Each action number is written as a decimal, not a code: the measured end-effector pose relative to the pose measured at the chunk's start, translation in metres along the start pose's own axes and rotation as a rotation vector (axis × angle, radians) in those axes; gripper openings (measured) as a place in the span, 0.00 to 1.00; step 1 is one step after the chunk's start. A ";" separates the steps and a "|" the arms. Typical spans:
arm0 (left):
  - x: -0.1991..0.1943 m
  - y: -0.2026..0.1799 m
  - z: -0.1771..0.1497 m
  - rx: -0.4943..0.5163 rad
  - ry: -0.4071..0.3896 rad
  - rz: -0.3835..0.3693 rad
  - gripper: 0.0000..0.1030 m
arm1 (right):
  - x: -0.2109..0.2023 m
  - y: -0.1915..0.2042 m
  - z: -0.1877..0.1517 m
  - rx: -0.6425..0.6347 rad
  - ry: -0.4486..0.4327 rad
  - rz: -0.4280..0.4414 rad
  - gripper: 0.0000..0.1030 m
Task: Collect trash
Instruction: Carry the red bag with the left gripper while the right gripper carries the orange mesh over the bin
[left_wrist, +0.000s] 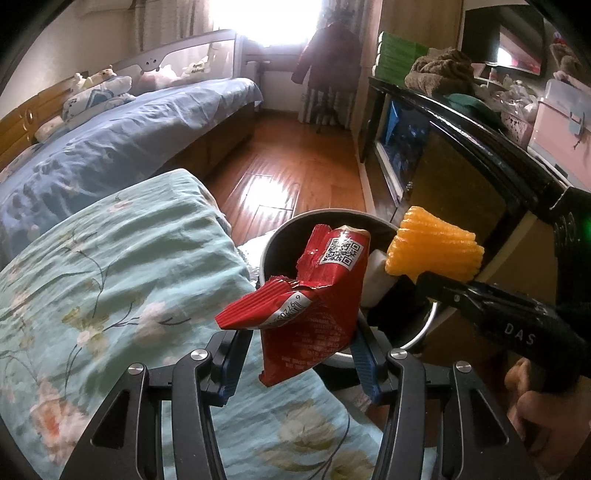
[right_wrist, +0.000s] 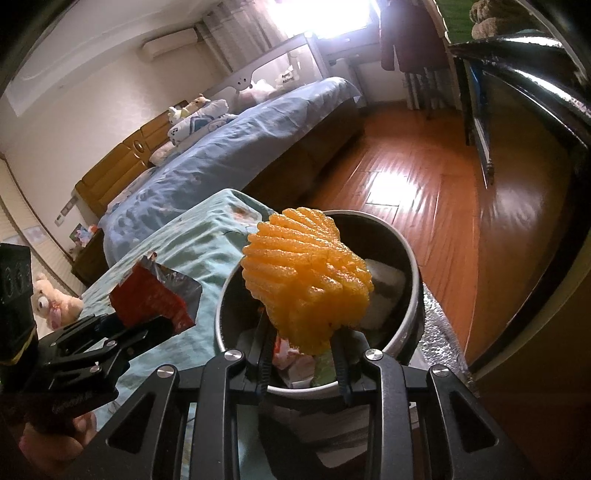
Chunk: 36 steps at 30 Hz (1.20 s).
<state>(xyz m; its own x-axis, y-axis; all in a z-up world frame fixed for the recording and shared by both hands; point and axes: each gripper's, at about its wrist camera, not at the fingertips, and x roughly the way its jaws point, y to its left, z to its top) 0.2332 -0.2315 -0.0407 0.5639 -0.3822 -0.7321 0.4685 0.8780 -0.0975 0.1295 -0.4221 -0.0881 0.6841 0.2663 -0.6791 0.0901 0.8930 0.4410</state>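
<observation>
A: Now, left to right. Where does the bin sit from each load?

B: The left gripper (left_wrist: 299, 354) has its jaws partway apart and pinched on the red snack wrapper (left_wrist: 314, 295). In the left wrist view the wrapper's long axis runs up and away from the gripper, and its top edge overlaps the near rim of the round trash bin (left_wrist: 273, 240). The right wrist view shows that wrapper off to the left of the bin, over the floral bedspread (right_wrist: 192, 251), so I judge it is at the rim, not yet above the opening.

A: And the right side?

B: The right gripper (right_wrist: 301, 354) is closed almost fully on the lower end of the orange foam net (right_wrist: 306, 273). The net stands upright from the jaws and hangs over the bin's mouth in that view. Some white and coloured scraps already lie inside.

A: So which hand is nearer?

B: The right, by my reading. Its load looks ready to drop straight down; the left needs to carry rightward over the rim first.
</observation>
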 end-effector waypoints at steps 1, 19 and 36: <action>0.001 -0.001 0.001 0.002 0.001 0.001 0.49 | 0.001 -0.001 0.001 -0.001 0.002 -0.001 0.28; 0.018 -0.010 0.010 0.018 0.010 0.012 0.49 | 0.012 -0.006 0.009 -0.020 0.027 -0.015 0.28; 0.027 -0.014 0.022 0.013 0.025 0.012 0.49 | 0.018 -0.010 0.017 -0.039 0.047 -0.032 0.28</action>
<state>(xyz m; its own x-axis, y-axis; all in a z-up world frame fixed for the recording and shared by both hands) 0.2562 -0.2604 -0.0442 0.5527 -0.3642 -0.7496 0.4706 0.8787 -0.0799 0.1534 -0.4319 -0.0950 0.6467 0.2535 -0.7194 0.0825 0.9144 0.3964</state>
